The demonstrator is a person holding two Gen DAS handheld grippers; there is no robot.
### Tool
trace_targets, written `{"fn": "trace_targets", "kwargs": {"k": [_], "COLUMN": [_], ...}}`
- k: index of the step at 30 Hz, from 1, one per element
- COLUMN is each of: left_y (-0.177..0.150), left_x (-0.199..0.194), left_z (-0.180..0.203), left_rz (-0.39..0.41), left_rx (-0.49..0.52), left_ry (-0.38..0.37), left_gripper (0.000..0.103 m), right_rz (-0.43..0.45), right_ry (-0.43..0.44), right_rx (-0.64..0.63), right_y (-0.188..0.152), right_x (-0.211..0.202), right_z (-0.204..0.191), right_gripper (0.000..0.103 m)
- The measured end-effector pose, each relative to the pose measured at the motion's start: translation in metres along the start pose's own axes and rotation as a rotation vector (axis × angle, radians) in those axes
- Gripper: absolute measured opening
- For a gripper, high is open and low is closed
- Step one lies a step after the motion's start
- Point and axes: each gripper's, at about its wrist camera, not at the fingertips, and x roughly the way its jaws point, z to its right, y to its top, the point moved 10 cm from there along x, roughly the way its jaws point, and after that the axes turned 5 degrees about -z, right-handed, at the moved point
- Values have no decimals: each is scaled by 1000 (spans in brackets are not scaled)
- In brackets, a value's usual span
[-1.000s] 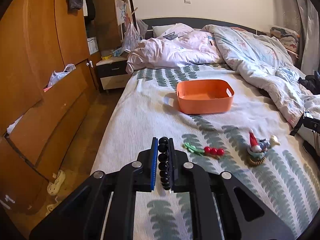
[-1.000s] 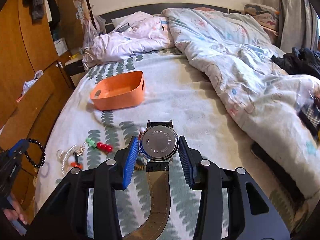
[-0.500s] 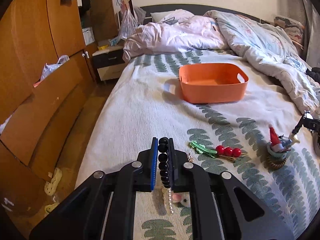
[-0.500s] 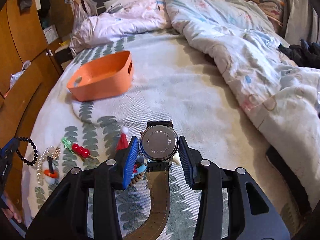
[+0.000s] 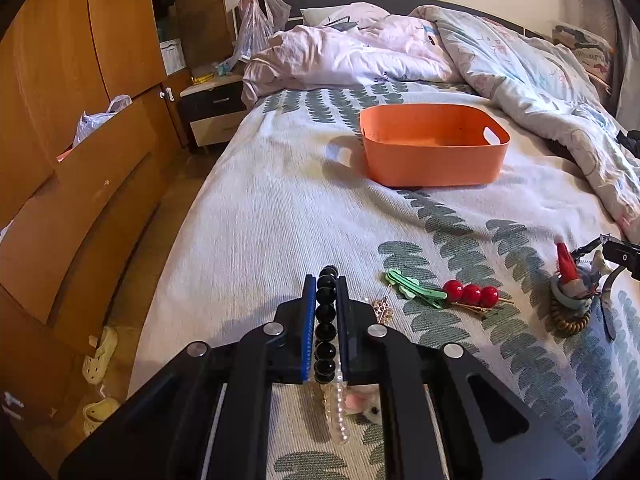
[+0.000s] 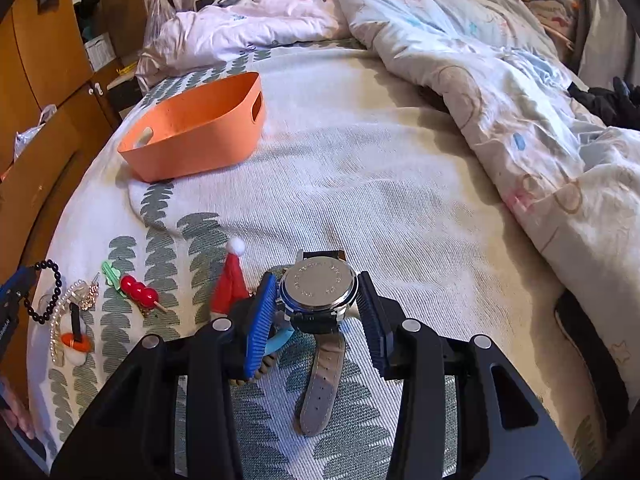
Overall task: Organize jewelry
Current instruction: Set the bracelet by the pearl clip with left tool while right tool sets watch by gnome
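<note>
My left gripper (image 5: 326, 280) is shut on a black bead bracelet (image 5: 325, 328), held low over the bedspread. It also shows in the right wrist view (image 6: 18, 280), with the bracelet (image 6: 46, 292) hanging from it. My right gripper (image 6: 316, 286) has its jaws wide apart around a steel watch (image 6: 318, 286) with a brown strap (image 6: 322, 384) that trails down onto the bed. The pads do not visibly touch the watch case. An empty orange basket (image 5: 434, 146) stands further up the bed; it also shows in the right wrist view (image 6: 196, 132).
On the bedspread lie a green clip (image 5: 412, 286), a red-bead hairpin (image 5: 472, 294), a pearl strand (image 5: 336, 412), a Santa-hat hair tie (image 6: 230, 280) on a wooden bracelet (image 5: 570, 320). A rumpled duvet (image 6: 500, 76) covers the right side. Wardrobe (image 5: 60, 120) and floor lie left.
Both grippers have moved forward and lower over the bed. The right gripper's jaws have opened and the watch's strap now rests on the bedspread. The left still grips the bracelet.
</note>
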Motion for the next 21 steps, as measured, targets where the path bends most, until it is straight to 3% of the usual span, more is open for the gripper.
{"fn": "trace_targets", "kwargs": {"k": [2,4,5,6,7,12,21], "left_y": [0,2,4,4,6,12,18], "left_x": [-2,-5,-8,-10,-13,-24,-52], "left_z": [0,-1,-2,-2,-3,-5,-6], "left_rz": [5,18,29,38,47,77,115], "left_rx": [-2,-6,-8,-9,-14,-20,-44], "left_ry": [-4,-3,6,8,7,7,-10], "left_gripper": [18,33,45,55,59,61,62], "right_rz": [2,-1,-2,0,11,79,204], "right_ry": [6,5,4,2,0,-1,73], "right_rx": [-3,-7,-10,-13,-18,-19,34], "right_y": [0,0,1,1,2,12,31], "right_x": [0,-2,-3,-4,-8,-32,-94], "right_z": [0,-1,-1,-1,-2,-1,6], "right_gripper": [44,45,46,49,56,75,79]}}
